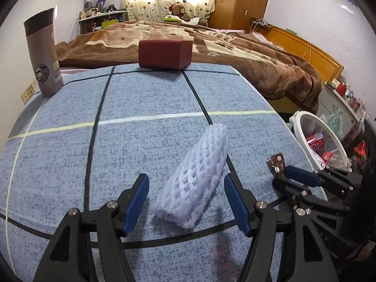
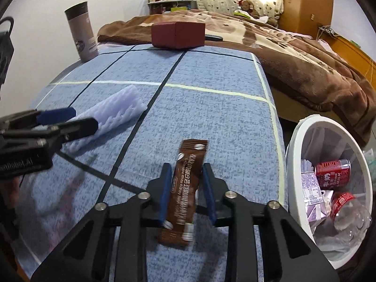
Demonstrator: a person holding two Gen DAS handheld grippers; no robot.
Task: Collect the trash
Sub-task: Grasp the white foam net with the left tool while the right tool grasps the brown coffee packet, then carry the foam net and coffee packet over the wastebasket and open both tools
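A white foam fruit net lies on the blue checked tablecloth. My left gripper is open and straddles the net's near end, its pads clear of it. From the right wrist view the same gripper sits over the net. A brown coffee sachet stands between the blue pads of my right gripper, which is shut on it. In the left wrist view the sachet sticks out of the right gripper near the table's right edge.
A white trash bin stands below the table's right edge, holding red cans, a plastic bottle and a carton. A grey thermos and a dark red box stand at the table's far side. Behind is a bed with a brown blanket.
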